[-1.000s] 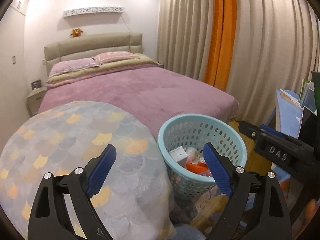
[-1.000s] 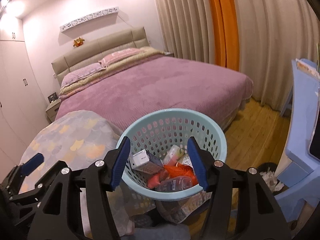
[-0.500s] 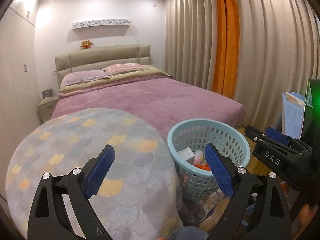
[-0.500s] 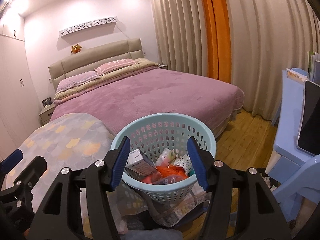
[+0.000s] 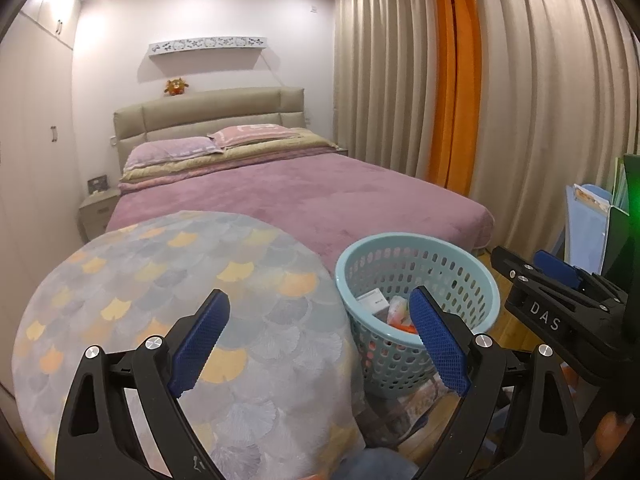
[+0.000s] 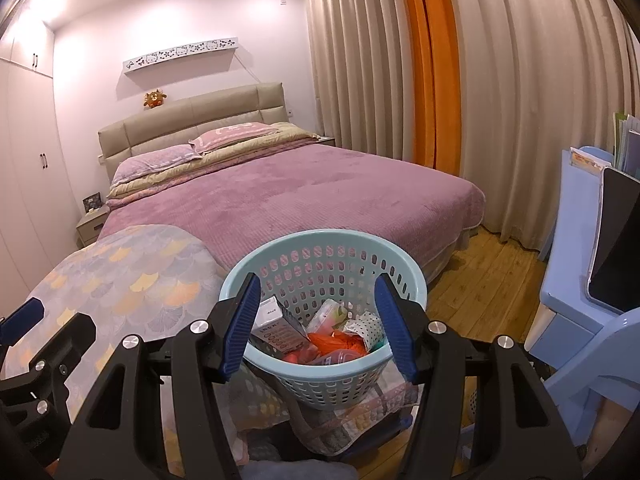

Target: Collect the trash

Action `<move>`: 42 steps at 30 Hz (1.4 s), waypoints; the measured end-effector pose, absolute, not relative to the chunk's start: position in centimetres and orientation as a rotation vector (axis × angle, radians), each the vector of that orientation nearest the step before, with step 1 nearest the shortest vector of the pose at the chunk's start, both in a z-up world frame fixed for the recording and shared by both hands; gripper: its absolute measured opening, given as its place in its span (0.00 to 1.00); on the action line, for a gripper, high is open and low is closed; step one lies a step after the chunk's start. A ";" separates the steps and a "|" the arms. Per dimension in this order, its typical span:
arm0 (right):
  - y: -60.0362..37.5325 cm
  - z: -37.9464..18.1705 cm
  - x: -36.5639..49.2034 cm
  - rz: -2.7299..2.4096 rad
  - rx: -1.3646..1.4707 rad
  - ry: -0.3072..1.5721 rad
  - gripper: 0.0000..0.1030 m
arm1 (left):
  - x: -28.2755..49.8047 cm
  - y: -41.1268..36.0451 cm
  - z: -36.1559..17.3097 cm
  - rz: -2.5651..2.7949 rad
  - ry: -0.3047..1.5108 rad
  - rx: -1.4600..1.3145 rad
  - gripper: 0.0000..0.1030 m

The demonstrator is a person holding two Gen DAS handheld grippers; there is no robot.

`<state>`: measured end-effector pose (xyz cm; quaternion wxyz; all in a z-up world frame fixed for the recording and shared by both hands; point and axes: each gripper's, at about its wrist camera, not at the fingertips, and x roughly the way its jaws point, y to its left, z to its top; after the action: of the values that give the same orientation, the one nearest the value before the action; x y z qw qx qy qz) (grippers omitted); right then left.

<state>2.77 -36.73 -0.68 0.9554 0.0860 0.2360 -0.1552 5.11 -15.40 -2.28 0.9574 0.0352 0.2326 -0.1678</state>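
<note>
Wardrobe (image 6: pixel 28 184): white doors with dark handles, along the left wall.
Nightstand (image 6: pixel 91 226): beside the bed's head; a small framed picture stands on it.
Bed (image 6: pixel 288 204): purple cover, two pillows against a beige padded headboard; a small plush toy (image 6: pixel 155 99) sits on top of the headboard, under a white wall shelf.
Round surface (image 5: pixel 176 312): covered with a cloth in a grey and yellow scale pattern, in front of the bed's foot, just left of the basket.
Left gripper (image 5: pixel 318 338): jaws stand wide apart, nothing between the blue pads; it hangs over the edge of the patterned cloth, its right finger in front of the basket's near rim.
Basket (image 6: pixel 324 380): light blue perforated plastic, upright, resting on a patterned fabric at floor level.
Trash in basket (image 6: pixel 336 340): a small white carton, orange wrapping, a dotted packet and a clear plastic piece lie together on the bottom.
Right gripper (image 6: pixel 316 322): jaws partly open and empty; the basket's opening shows between the fingers, and no pad touches the rim.
Curtains (image 6: pixel 520 100): beige, with an orange strip in the middle, right of the bed.
Floor (image 6: pixel 480 276): wooden boards.
Blue furniture (image 6: pixel 576 272): at the right edge, holding papers and a dark flat screen.
</note>
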 end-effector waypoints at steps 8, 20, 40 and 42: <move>-36.6 -0.6 3.0 -0.306 0.169 0.486 0.54 | 5.0 -15.4 -2.4 -0.339 0.477 0.068 0.86; -36.4 -0.7 3.1 -0.295 0.165 0.494 0.54 | 5.0 -15.3 -2.4 -0.339 0.481 0.065 0.86; -36.4 -0.3 2.9 -0.301 0.174 0.475 0.54 | 5.3 -14.5 -2.0 -0.330 0.473 0.054 0.86; -36.3 -0.3 2.9 -0.301 0.172 0.474 0.54 | 5.3 -14.5 -1.9 -0.318 0.468 0.060 0.86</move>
<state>2.89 -36.27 -0.31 0.9572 0.0846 0.2339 -0.1483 5.33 -14.48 -1.93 0.9597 0.0297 0.2310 -0.1571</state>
